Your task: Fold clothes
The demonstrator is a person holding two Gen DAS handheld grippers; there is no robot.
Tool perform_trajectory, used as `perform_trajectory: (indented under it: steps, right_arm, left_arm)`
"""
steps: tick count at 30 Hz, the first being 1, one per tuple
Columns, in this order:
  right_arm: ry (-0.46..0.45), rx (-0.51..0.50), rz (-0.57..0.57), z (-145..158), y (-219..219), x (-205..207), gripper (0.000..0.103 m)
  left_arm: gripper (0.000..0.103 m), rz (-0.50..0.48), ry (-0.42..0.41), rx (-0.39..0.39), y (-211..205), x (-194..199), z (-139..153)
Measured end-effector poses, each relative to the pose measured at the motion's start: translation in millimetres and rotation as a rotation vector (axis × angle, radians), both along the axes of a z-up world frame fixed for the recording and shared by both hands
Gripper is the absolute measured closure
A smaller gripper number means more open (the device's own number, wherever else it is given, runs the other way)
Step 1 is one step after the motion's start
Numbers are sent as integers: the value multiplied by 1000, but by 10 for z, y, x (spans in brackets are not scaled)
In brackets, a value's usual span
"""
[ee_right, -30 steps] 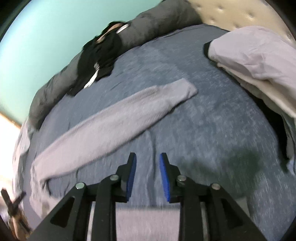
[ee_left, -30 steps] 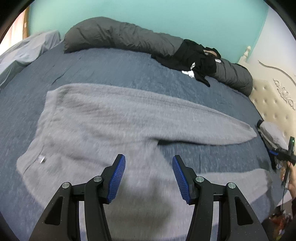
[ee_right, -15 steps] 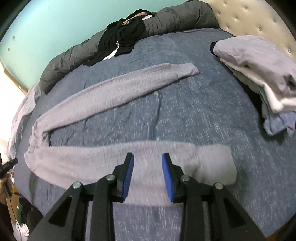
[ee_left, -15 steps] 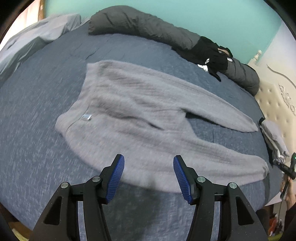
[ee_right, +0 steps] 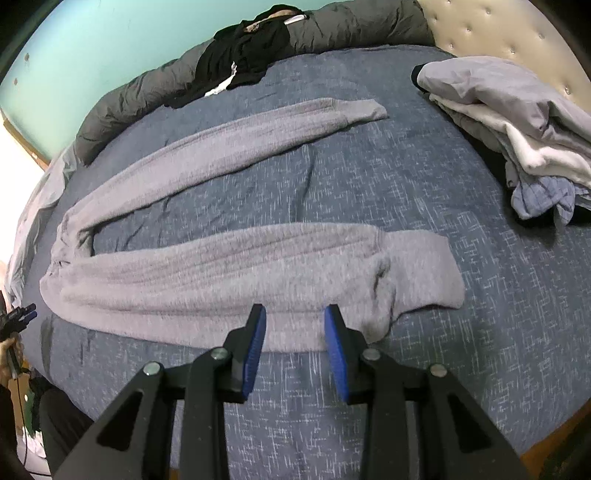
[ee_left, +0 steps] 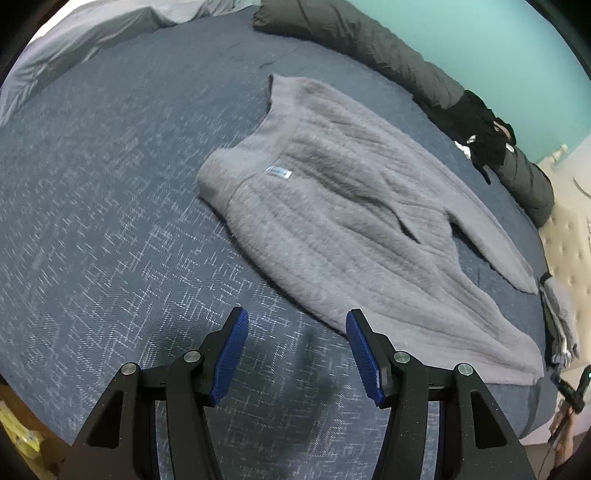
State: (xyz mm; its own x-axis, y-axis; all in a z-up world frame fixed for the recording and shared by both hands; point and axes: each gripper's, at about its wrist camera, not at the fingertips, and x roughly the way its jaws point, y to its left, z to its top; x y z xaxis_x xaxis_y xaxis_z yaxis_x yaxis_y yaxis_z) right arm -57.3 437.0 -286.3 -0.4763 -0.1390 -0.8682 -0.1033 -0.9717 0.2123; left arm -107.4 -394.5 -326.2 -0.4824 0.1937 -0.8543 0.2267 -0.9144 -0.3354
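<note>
Grey knitted trousers [ee_left: 332, 206] lie flat on the blue bedspread [ee_left: 92, 184], waistband [ee_left: 221, 177] with a small label [ee_left: 279, 172] to the left and legs running right. My left gripper [ee_left: 295, 317] hovers open over bare bedspread, just short of the garment's near edge by the hip. In the right wrist view the near leg [ee_right: 240, 269] ends in a wide cuff [ee_right: 424, 269], and the far leg [ee_right: 240, 140] lies apart behind it. My right gripper [ee_right: 294, 312] is open, narrowly parted, above the near leg's front edge with nothing pinched.
A stack of folded clothes [ee_right: 517, 122] sits by the padded headboard [ee_right: 498, 26]. A dark grey rolled duvet [ee_left: 369, 48] with black clothing [ee_left: 480, 125] on it lines the far side. Light grey bedding [ee_left: 74, 40] lies at the far left. The bed's front edge is close below both grippers.
Both grippers drew back toward the bed's near edge. The left one slid toward the waistband end and off the cloth; the right one came to the near leg's front edge, jaws slightly wider.
</note>
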Motion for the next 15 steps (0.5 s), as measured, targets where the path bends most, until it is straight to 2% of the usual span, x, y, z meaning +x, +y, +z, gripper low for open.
perform_trajectory:
  steps: [11,15]
  right_arm:
    - [-29,37,-3,-70,-39,-69,70]
    - [-30,45,-6,-76,-40,-137,70]
  left_arm:
    - [46,-15,-7,-3,-47,-217,-251]
    - [55,-39,-7,16,-7,-247,-325]
